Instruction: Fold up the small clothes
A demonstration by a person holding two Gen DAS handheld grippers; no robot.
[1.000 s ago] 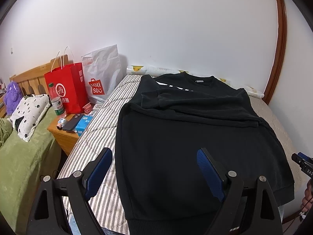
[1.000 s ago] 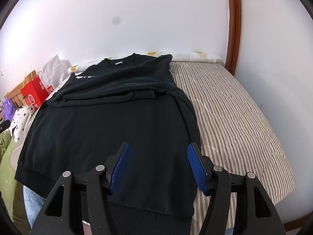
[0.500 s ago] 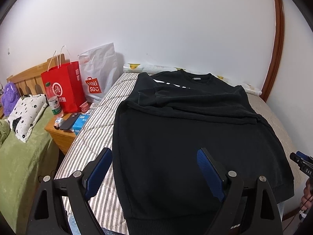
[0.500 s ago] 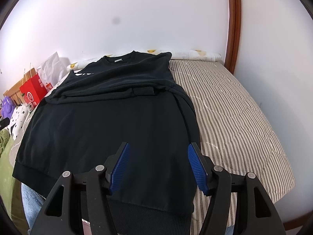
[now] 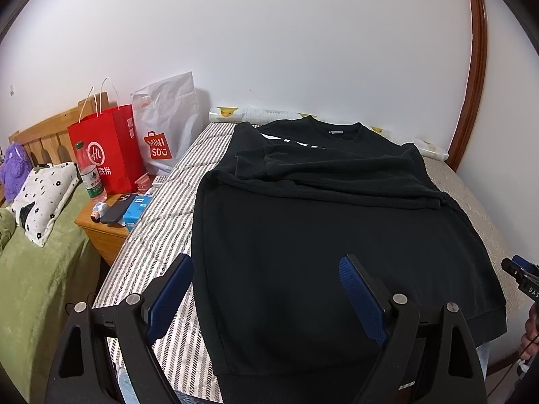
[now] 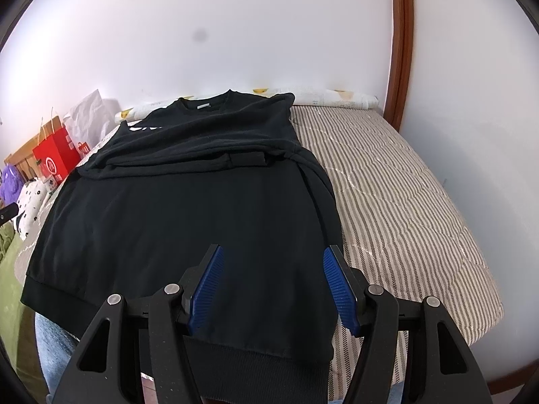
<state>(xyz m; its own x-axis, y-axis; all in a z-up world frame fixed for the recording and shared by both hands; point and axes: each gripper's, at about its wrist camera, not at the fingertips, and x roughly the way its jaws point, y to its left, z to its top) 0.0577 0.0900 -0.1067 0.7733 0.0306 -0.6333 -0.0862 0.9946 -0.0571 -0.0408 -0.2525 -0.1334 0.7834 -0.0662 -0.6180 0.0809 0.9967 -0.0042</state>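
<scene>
Left wrist view: black sweatshirt (image 5: 337, 235) lies flat on striped bed (image 5: 168, 208), both sleeves folded across chest, hem at near edge. Left tongs (image 5: 266, 296) spread wide, empty, above hem's left corner. Right wrist view: right tongs (image 6: 273, 286) parted approx. halfway, nothing gripped, over sweatshirt's right hem. Nightstand (image 5: 101, 232) w/ red bag (image 5: 107, 148), water bottle (image 5: 89, 171) beside bed.
</scene>
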